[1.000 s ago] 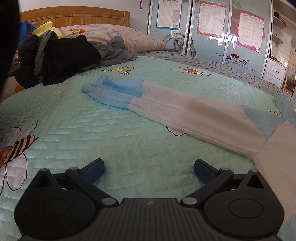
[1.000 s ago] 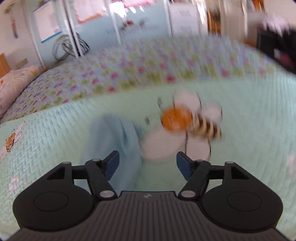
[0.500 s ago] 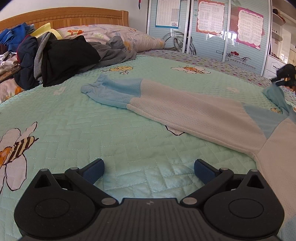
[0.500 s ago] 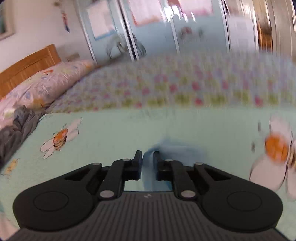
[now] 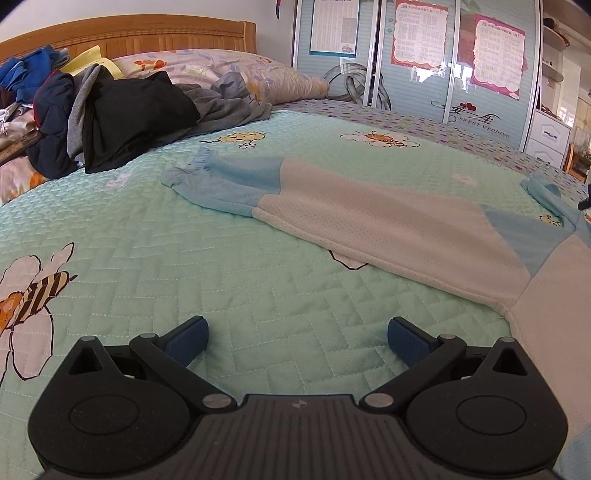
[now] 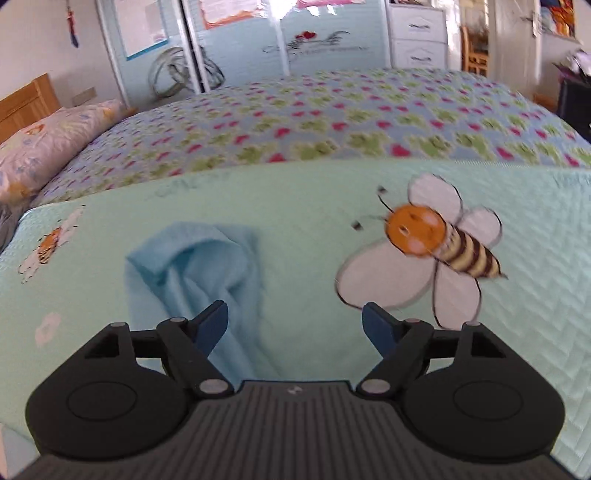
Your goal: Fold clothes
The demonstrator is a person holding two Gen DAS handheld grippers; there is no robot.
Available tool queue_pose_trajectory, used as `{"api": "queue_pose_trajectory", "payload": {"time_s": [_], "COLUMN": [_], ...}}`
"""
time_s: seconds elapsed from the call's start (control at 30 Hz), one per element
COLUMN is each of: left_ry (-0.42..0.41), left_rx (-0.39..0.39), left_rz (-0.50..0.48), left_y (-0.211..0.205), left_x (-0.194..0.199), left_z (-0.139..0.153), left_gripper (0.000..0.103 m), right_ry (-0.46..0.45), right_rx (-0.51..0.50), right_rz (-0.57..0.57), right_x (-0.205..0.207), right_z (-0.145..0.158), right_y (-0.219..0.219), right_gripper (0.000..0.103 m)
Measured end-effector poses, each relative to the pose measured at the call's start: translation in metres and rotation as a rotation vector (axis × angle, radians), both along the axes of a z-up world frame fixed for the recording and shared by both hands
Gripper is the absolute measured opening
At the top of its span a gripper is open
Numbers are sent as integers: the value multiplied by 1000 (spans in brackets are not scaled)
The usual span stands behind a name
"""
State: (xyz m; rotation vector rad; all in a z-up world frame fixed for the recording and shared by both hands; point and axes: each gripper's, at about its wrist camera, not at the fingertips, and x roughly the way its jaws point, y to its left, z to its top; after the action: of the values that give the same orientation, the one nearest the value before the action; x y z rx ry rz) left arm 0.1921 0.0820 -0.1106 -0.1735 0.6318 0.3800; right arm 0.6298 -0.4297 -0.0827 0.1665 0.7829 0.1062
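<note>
From the left wrist, the left gripper (image 5: 297, 338) hangs released over bare green quilt (image 5: 221, 266), nothing between its jaws. The white-and-blue garment (image 5: 369, 218) lies spread across the bed's middle, running toward its right edge; a dark clothes pile (image 5: 122, 114) sits near the headboard (image 5: 129, 35).

From the right wrist, the right gripper (image 6: 295, 325) is opening, its jaws gripping nothing, the garment's blue sleeve (image 6: 207, 266) lying just beside its left finger, near a bee print (image 6: 436, 254).

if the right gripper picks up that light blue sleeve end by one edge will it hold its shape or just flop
Probably flop: the light blue sleeve end already lies crumpled and folded over on the quilt. It looks thin and light, so the sleeve would likely trail behind. The right gripper has its jaws opening, with only the cloth's edge by the left finger, so nothing is gripped.
</note>
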Motion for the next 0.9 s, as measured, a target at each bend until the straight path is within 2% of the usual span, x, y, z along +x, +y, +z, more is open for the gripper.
{"api": "queue_pose_trajectory", "payload": {"time_s": [0.07,0.13,0.27,0.47,0.57,0.63,0.67,0.8,0.9], "left_ry": [2,2,0,-1,0,-1,-1,-2,1], "left_rx": [3,2,-2,-2,-1,-2,-2,-3,0], "left_rz": [0,0,0,0,0,0,0,0,0], "left_y": [0,0,1,1,1,1,1,1,0], "left_x": [1,1,1,1,2,1,1,1,2], "left_z": [0,0,0,1,1,0,0,1,0], "left_gripper": [103,103,103,103,103,103,103,103,103], "right_ry": [30,30,6,16,12,2,1,-17,-100], "right_rx": [10,-4,-40,-85,-127,-184,-201,-188,-184], "right_rz": [12,35,80,137,159,195,199,105,-21], "right_x": [3,1,-7,-9,-9,-10,-9,7,19], "right_z": [-11,-18,-19,-19,-20,-20,-20,-9,15], "right_y": [2,8,22,32,44,57,61,50,27], "right_gripper": [71,69,64,50,33,9,7,5,2]}}
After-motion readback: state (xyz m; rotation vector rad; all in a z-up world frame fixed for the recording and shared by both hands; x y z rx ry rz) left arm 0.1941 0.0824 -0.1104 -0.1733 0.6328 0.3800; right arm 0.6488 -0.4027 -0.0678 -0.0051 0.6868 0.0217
